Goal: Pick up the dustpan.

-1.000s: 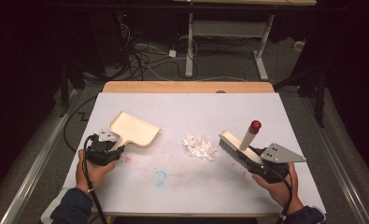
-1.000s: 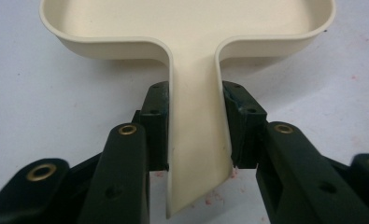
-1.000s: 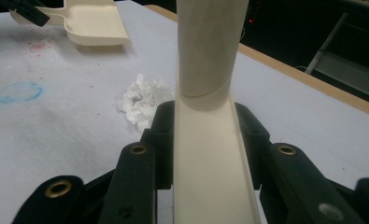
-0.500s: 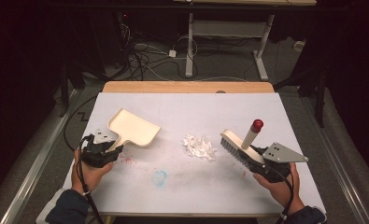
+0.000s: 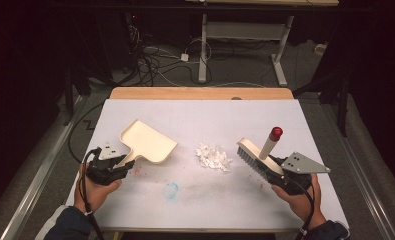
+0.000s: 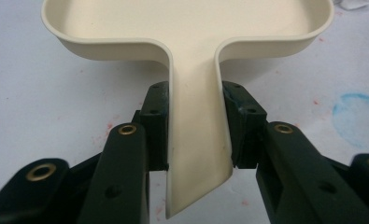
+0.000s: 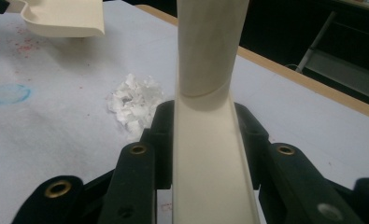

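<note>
— While the left gripper (image 6: pixel 198 135) is clamped on the flat handle of the cream plastic dustpan (image 5: pixel 147 141), what has the right gripper (image 7: pixel 203 149) got?

— Its jaws pinch the cream handle of the red-capped brush (image 5: pixel 259 155), bristles down just right of the small heap of white paper scraps (image 5: pixel 213 157) mid-table.

— How will they handle?

— Both look stiff, light and probably slick, so the handles suit best. The scraps seem feather-light and likely to scatter.
</note>
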`<state>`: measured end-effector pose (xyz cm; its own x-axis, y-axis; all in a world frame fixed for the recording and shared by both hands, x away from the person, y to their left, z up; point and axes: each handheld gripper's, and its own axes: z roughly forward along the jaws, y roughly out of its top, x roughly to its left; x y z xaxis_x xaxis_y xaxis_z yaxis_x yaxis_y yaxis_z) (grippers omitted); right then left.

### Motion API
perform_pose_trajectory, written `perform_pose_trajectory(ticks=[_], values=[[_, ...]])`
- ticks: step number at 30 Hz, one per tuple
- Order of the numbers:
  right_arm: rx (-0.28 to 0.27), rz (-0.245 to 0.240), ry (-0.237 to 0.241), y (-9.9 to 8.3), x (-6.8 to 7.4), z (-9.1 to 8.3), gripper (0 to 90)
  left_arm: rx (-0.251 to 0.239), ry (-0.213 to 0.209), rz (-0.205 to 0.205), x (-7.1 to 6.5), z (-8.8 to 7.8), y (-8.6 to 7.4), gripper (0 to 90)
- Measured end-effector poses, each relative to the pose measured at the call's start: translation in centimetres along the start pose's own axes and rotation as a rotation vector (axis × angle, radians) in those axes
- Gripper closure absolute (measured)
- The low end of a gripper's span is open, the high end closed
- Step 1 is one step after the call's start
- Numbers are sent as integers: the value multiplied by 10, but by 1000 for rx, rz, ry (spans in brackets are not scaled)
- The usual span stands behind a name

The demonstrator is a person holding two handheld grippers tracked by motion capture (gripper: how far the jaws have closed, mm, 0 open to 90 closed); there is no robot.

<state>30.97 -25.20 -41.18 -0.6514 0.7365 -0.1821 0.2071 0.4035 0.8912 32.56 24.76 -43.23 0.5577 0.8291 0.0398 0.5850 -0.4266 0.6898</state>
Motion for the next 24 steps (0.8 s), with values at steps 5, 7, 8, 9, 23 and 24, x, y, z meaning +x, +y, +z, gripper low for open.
perform_pose_trajectory(ticks=[5, 7, 8, 9, 23, 24], values=[[1, 8, -9, 0, -2, 1, 673, 6, -25, 31, -8, -3, 0, 634], [2, 13, -10, -1, -2, 2, 673, 11, -29, 46, -11, -3, 0, 633], [4, 15, -12, -1, -3, 2, 674, 13, -35, 51, -13, -3, 0, 633], [3, 18, -14, -1, -3, 2, 674, 15, -44, 57, -15, -3, 0, 633], [13, 46, -27, -6, -11, 9, 674, 79, -131, 140, -38, 1, 0, 633], [13, 49, -29, -6, -11, 9, 674, 84, -137, 147, -40, 2, -1, 633]])
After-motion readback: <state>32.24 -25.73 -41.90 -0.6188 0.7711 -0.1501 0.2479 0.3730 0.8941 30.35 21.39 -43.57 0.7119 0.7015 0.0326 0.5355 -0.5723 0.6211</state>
